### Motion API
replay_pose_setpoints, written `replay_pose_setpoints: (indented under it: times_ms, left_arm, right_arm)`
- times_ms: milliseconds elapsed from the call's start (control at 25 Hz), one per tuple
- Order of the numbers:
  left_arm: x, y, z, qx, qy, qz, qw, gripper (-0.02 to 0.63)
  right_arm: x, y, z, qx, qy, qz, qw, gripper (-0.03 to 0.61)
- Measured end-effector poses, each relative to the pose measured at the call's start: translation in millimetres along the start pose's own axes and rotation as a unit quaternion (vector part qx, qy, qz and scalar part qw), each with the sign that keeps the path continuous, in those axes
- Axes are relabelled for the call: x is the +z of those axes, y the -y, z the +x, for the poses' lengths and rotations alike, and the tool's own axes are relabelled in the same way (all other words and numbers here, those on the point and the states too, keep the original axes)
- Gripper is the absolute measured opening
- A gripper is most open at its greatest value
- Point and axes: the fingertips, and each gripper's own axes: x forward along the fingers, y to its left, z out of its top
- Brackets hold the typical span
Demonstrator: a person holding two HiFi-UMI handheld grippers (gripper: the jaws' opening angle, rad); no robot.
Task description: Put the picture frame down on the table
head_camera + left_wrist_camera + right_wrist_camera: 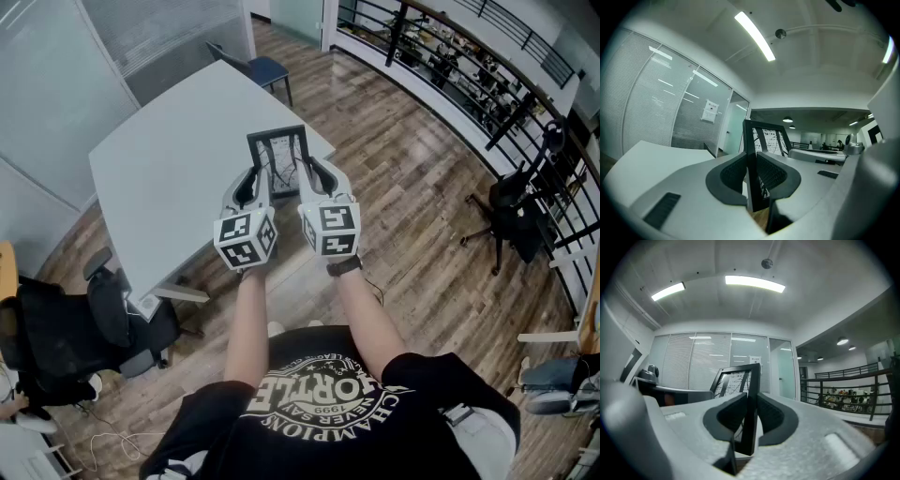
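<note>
A black picture frame (279, 161) with a pale branch-patterned print hangs in the air over the near edge of the white table (169, 178). My left gripper (255, 184) is shut on the frame's left side bar (751, 173). My right gripper (312, 178) is shut on its right side bar (751, 413). Both grippers point forward and slightly upward, so the two gripper views show ceiling behind the frame. Its lower edge is hidden behind the grippers in the head view.
A blue chair (261, 67) stands at the table's far corner. A black office chair (89, 328) sits at the near left, another black chair (514, 211) at the right by a black railing (469, 66). Glass partitions (56, 84) line the left.
</note>
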Motion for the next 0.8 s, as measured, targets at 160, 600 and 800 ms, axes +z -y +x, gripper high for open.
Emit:
replay_pose_setpoints:
  times_ms: [160, 600, 800]
  left_arm:
    - [5.5, 15.5, 2.7, 0.002, 0.0, 0.003, 1.0, 0.069]
    - [-5.3, 16.1, -8.7, 0.045, -0.001, 0.008, 0.999, 0.069]
    - [-18.3, -9.0, -0.1, 0.064, -0.01, -0.009, 0.9978, 0.069]
  right_arm:
    - [5.2, 12.6, -7.8, -0.004, 0.001, 0.005, 1.0, 0.066]
    - [-8.5, 9.9, -8.5, 0.03, -0.008, 0.02, 0.999, 0.064]
    - [-25.9, -1.5, 11.4, 0.044, -0.025, 0.021, 0.998, 0.065]
